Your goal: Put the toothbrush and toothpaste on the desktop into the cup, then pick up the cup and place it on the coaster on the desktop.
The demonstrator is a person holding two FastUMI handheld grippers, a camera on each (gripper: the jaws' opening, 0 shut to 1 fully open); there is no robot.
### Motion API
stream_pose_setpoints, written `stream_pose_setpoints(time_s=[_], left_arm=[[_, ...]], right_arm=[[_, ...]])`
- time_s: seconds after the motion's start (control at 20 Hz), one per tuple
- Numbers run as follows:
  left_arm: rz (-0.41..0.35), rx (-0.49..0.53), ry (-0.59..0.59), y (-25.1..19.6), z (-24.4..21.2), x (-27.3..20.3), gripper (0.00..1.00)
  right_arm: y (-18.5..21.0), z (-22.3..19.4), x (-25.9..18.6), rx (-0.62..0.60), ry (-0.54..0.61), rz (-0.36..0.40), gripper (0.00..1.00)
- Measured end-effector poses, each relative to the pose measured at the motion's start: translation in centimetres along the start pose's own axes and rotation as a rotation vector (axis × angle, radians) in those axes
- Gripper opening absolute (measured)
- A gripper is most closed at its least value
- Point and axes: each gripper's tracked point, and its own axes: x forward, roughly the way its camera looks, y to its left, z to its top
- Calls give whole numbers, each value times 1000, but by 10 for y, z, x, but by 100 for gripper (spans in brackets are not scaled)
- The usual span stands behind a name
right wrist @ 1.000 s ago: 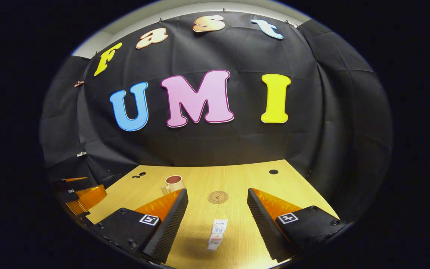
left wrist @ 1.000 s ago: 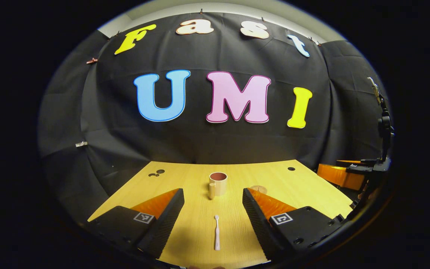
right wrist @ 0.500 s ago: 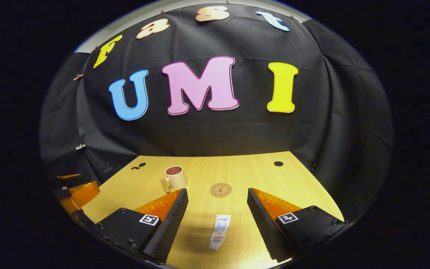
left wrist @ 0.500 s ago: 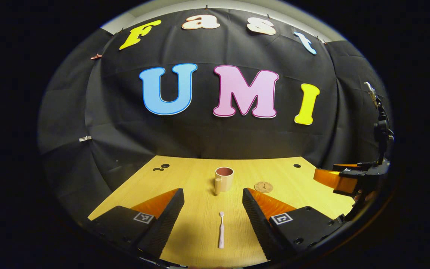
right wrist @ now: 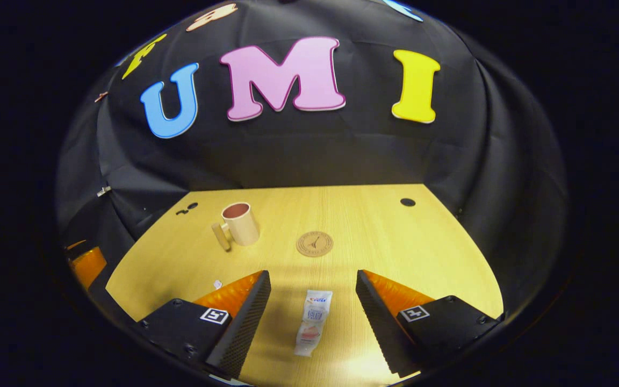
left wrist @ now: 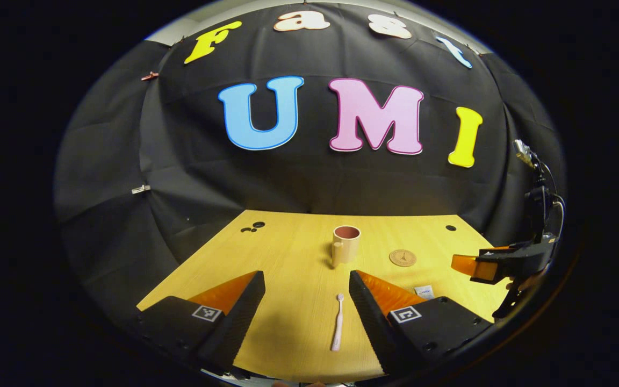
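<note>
A black cloth wall backs a pale wooden desktop (left wrist: pixel 288 252) that fills the lower part of both views.

In the left gripper view, the left gripper (left wrist: pixel 307 301) hangs over the near edge with its fingers spread wide apart and nothing between the pads. The toothbrush (left wrist: pixel 337 322) lies flat on the wood in that gap, closer to the finger at 4 o'clock, its head pointing toward 12 o'clock. Beyond it, at about 1 o'clock from the brush, the cup (left wrist: pixel 346 244) stands upright with its handle facing the camera. The round coaster (left wrist: pixel 402 257) lies at 3 o'clock of the cup, apart from it. A corner of the toothpaste (left wrist: pixel 424 292) peeks out past the finger at 4 o'clock, and the right gripper (left wrist: pixel 495 264) reaches in at the 3 o'clock edge.

In the right gripper view, the right gripper (right wrist: pixel 313 317) is likewise spread open and empty-handed. The toothpaste (right wrist: pixel 312 322) lies flat between its fingers, touching neither. The coaster (right wrist: pixel 314 243) sits straight ahead at 12 o'clock of the tube, and the cup (right wrist: pixel 239 223) stands at 10 o'clock, handle toward 8 o'clock.
</note>
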Motion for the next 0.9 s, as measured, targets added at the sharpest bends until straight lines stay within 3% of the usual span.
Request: stream_pose_setpoints(time_s=[0.3,0.35,0.4,0.9], left_arm=[[84,-12,66,12,-20,6,98],[93,-14,76,12,-24,6,98],[101,-14,84,11,-26,7,98],[164,-20,154,0,-44,7,97]], right_arm=[[7,-29,59,-43,76,31,98],[7,-37,67,-50,107,30,92],[7,-44,74,-58,133,33,98],[-6,-106,109,-112,356,7,99]])
